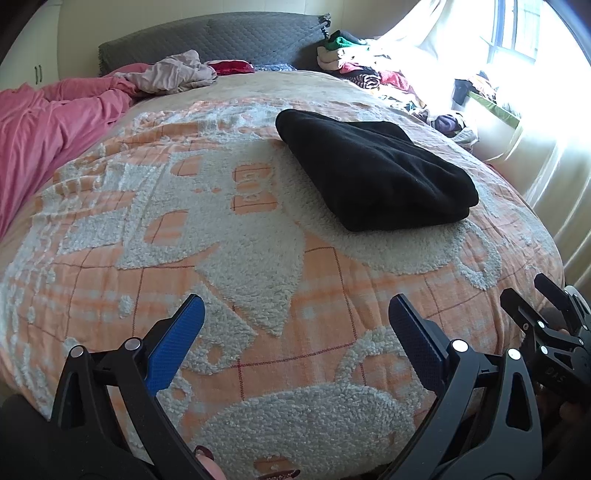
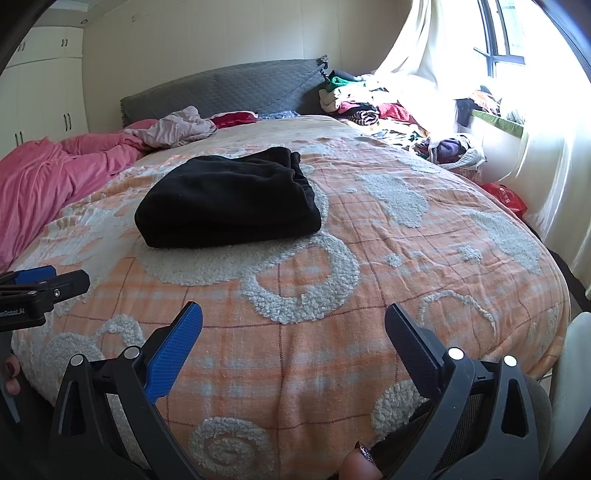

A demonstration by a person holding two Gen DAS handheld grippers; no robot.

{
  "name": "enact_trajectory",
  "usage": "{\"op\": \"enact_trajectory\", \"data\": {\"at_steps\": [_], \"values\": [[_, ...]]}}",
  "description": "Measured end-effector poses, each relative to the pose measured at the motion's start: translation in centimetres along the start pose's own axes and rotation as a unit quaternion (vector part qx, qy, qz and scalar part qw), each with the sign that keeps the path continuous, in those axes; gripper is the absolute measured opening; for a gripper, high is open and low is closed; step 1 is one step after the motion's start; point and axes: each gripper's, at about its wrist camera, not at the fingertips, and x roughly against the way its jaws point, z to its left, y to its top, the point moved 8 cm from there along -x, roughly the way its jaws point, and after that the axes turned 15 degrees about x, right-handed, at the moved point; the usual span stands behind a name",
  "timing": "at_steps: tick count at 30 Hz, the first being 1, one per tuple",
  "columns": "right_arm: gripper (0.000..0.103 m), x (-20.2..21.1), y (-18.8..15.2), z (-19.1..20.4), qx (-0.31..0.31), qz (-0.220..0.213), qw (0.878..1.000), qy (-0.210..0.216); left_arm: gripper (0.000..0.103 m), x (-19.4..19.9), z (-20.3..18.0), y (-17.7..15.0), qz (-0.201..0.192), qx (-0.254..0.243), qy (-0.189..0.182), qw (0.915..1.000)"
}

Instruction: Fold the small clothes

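Here, your left gripper (image 1: 295, 314) and right gripper (image 2: 293, 321) both hang spread wide above the blanket (image 1: 258, 266), gripping nothing and touching nothing. The folded black garment (image 1: 373, 170) lies on the blanket, well ahead of both.

Daylight is pouring through the window (image 2: 509, 40), blowing out the curtain (image 1: 424, 33); fisheye distortion is bending the bed (image 2: 332, 258), and corners are vignetting dark.

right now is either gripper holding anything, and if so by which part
Nothing is held. The left gripper and right gripper are both open above the orange bedspread, and the folded black garment lies apart from both.
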Motion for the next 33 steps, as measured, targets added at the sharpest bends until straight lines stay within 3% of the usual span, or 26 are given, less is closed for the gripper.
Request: {"op": "enact_trajectory", "data": {"at_steps": [33], "values": [[0.098, -0.14, -0.22, -0.12, -0.013, 0.006, 1.0, -0.002, 0.093, -0.39, -0.37, -0.82, 0.016, -0.007, 0.001, 0.9998]]}}
